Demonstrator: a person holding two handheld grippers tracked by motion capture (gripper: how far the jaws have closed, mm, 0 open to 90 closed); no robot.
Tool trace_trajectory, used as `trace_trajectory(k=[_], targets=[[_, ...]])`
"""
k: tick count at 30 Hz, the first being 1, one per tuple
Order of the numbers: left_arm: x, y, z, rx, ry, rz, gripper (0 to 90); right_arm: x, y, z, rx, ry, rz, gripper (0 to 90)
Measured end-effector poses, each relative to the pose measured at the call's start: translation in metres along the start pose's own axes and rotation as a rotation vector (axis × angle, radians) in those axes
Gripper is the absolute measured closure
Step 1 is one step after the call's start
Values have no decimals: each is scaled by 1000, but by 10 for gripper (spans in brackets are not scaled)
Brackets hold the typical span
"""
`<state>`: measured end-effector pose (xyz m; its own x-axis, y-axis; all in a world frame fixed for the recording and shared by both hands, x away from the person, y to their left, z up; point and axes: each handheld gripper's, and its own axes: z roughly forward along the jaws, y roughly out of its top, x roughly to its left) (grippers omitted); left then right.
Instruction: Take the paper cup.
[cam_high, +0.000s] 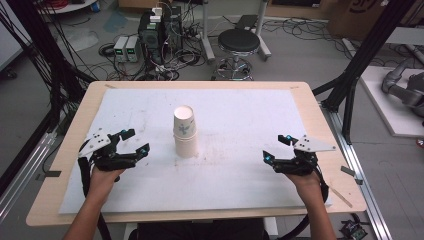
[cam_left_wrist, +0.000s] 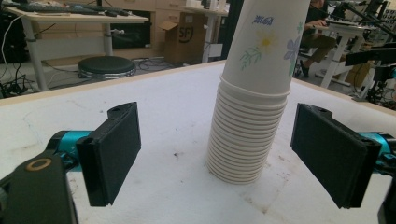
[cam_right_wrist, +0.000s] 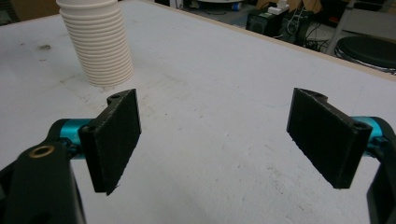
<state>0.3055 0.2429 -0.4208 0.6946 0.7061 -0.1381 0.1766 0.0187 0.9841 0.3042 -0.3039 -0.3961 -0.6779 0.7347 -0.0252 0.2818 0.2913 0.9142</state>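
Note:
A tall stack of white paper cups, the top one printed with flowers, stands upright in the middle of the white mat. My left gripper rests to the stack's left, open, jaws pointing at it. In the left gripper view the stack stands a little beyond and between the spread black pads, untouched. My right gripper lies farther off to the right, open and empty. From the right gripper view the stack is at the upper left, well beyond the pads.
The mat covers most of a light wooden table. Beyond the far edge stand a black stool, electronics boxes and tangled cables. Black frame posts rise at both sides.

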Motion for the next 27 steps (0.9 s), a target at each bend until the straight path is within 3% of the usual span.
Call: trace_trajectory(k=[9,27], targets=[[0,0,2,6,0,4,160,-3,-2,-4,-14,2,9,177],[-9,7,9,13,-34,-7,149,9,3,0,23,37,9,177]])
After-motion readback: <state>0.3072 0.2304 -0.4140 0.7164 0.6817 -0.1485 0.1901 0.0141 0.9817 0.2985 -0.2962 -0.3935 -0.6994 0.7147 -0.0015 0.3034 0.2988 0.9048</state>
